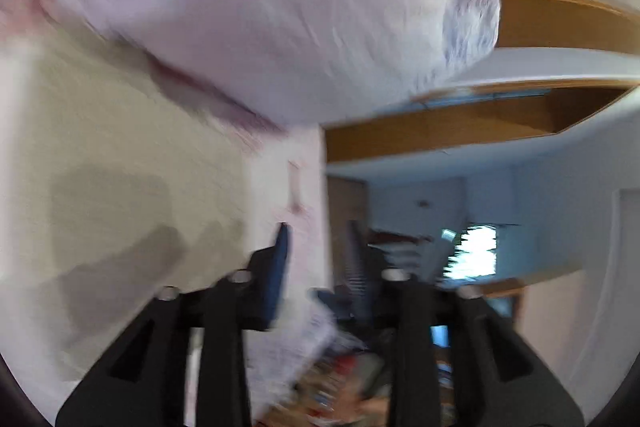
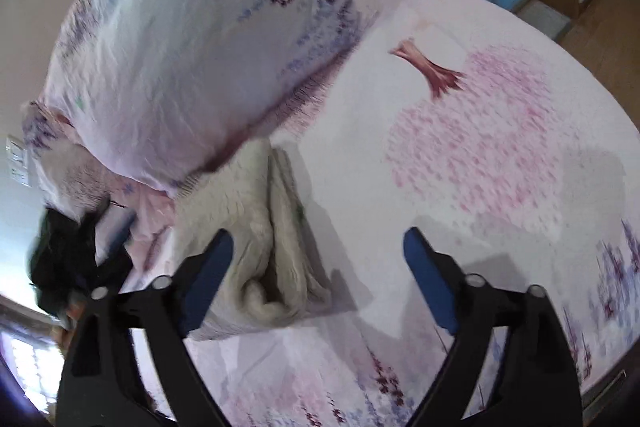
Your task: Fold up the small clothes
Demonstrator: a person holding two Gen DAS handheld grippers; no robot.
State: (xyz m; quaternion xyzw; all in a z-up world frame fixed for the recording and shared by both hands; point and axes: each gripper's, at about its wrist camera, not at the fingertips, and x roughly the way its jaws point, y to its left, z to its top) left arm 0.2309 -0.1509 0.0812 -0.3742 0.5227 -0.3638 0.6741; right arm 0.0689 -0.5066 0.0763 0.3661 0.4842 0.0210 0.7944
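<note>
A cream knitted garment (image 2: 260, 239), folded into a thick bundle, lies on the bed sheet (image 2: 472, 155) in the right wrist view. My right gripper (image 2: 318, 267) is open and empty, just above the bundle's near right side, its left pad over the knit. In the blurred left wrist view a cream cloth (image 1: 120, 187) fills the left side. My left gripper (image 1: 320, 259) is open and empty, fingers apart, beside the cloth's right edge and pointing out over the bed's edge.
A big pillow (image 2: 192, 39) with purple flower print leans over the far end of the garment; it also shows in the left wrist view (image 1: 280, 7). A dark cloth (image 2: 68, 259) lies at the left. The wooden bed frame (image 1: 440, 135) and room lie beyond.
</note>
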